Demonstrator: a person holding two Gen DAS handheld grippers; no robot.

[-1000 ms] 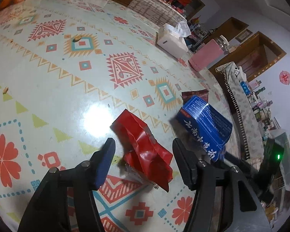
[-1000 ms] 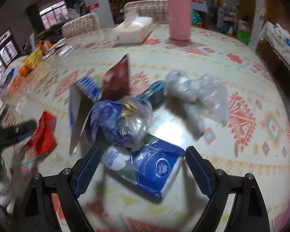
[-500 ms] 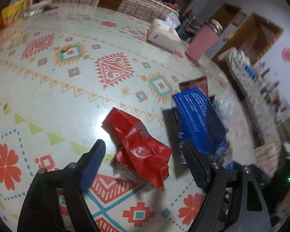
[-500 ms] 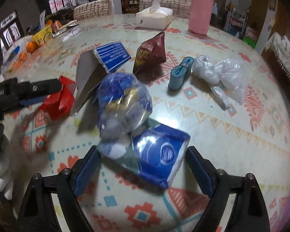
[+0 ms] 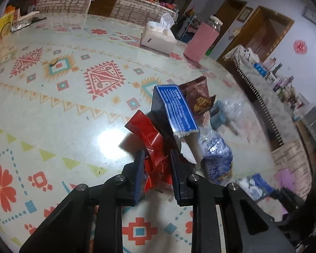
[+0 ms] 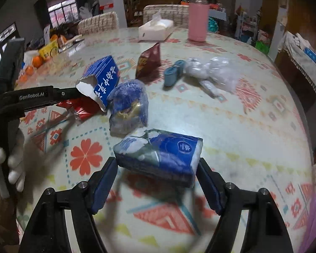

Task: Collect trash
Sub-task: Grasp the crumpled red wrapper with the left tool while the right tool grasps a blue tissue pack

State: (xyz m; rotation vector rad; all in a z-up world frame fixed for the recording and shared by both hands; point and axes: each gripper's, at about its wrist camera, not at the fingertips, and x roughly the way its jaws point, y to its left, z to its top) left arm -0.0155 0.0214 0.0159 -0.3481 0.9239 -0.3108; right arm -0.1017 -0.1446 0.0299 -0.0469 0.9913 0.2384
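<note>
My left gripper (image 5: pixel 157 160) is shut on a crumpled red wrapper (image 5: pixel 149 139) on the patterned table (image 5: pixel 52 109). In the right wrist view the same wrapper (image 6: pixel 84 107) shows under the left gripper's black arm. My right gripper (image 6: pixel 158 170) has its jaws closing around a blue tissue pack (image 6: pixel 164 151), which lies between the fingers. The pads stand at its two ends, and no squeeze shows. Close behind lie a crumpled blue plastic bag (image 6: pixel 128 105) and a torn blue carton (image 6: pixel 103 78).
A brown snack bag (image 6: pixel 149 63), a teal roll (image 6: pixel 172 76) and a clear plastic bag (image 6: pixel 210 71) lie further back. A tissue box (image 6: pixel 155 29) and a pink bottle (image 6: pixel 198 23) stand at the far edge. A gloved hand (image 6: pixel 14 168) is at the left.
The left jaws have shut on the red wrapper. The right gripper has moved over the table, so the tissue pack now lies between its narrowing jaws.
</note>
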